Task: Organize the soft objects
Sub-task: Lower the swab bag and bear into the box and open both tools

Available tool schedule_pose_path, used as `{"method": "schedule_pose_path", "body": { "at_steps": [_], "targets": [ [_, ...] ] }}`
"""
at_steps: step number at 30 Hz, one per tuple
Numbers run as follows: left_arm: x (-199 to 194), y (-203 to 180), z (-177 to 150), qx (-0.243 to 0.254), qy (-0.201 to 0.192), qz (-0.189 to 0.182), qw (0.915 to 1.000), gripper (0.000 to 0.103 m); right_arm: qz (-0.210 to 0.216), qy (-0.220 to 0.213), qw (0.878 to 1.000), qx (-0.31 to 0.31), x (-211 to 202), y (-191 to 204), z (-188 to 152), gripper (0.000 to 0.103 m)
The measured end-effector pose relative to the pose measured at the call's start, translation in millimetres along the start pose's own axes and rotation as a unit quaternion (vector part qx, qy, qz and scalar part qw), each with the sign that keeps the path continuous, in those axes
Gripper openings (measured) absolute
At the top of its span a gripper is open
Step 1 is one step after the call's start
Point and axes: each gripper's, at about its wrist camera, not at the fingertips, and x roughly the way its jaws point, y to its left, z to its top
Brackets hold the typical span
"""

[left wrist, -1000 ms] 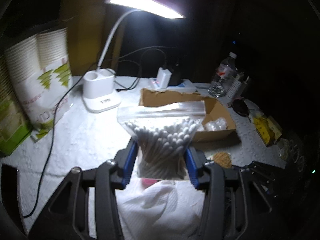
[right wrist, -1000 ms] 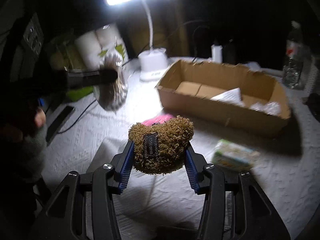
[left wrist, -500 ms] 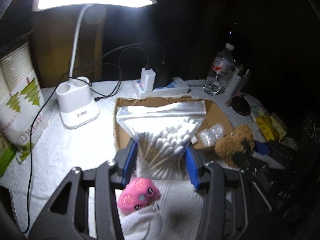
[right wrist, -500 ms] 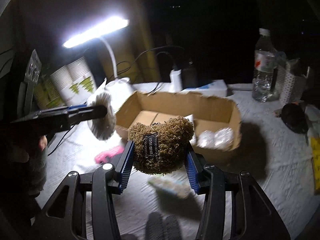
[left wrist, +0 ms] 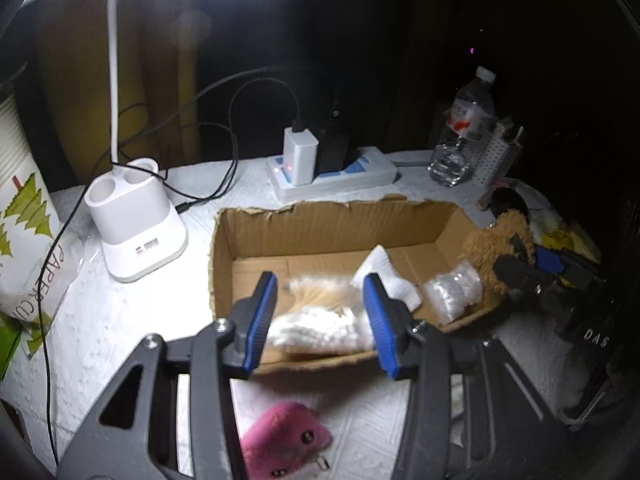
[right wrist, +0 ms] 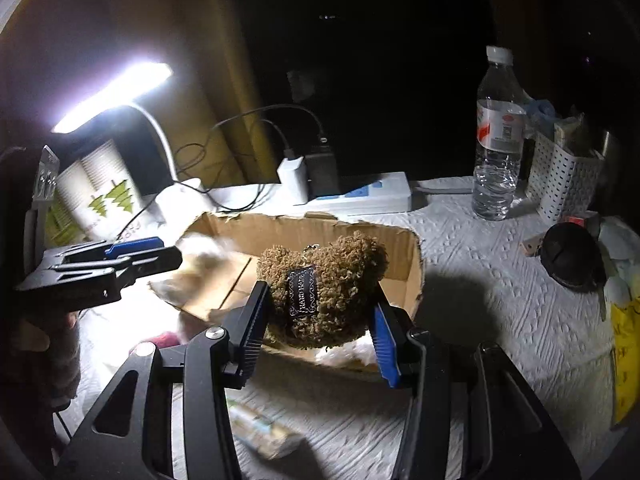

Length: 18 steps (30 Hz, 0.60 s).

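My left gripper [left wrist: 318, 320] is open above the near edge of the cardboard box [left wrist: 332, 216]. The clear bag of cotton swabs [left wrist: 320, 320] lies blurred in the box below it, no longer held. My right gripper [right wrist: 318, 326] is shut on a brown fuzzy plush toy [right wrist: 320, 280] with a dark label, holding it over the near right corner of the box [right wrist: 400, 240]. The plush [left wrist: 496, 248] also shows in the left wrist view at the box's right end. A pink plush [left wrist: 284, 436] lies on the white cloth in front of the box.
A white desk lamp base [left wrist: 136, 220] stands left of the box, a power strip [left wrist: 332, 176] behind it, a water bottle [right wrist: 498, 140] and white perforated basket [right wrist: 560, 176] at back right. A paper-cup pack [left wrist: 24, 216] is at far left. A small packet [right wrist: 260, 432] lies near.
My left gripper opened and let the cotton swab bag fall into the box. My right gripper carried the brown plush forward to the box's near right corner.
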Motion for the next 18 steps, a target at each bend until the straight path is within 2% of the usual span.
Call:
{"method": "schedule_pose_path", "body": {
  "at_steps": [9,14,18],
  "targets": [
    [25.8,7.8,2.1,-0.01,0.019,0.0,0.9998,0.047,-0.01,0.017,1.0,0.014,36.8,-19.7,9.1,0.051],
    [28.0,8.9,0.9,-0.012,0.026,0.001,0.9996,0.047,-0.018,0.027,0.999,0.023,50.4,-23.6,8.9,0.06],
    [23.7,9.6,0.3,-0.014,0.022,0.003,0.9997,0.051,-0.027,0.023,0.999,0.024,44.7,-21.7,8.7,0.064]
  ]
}}
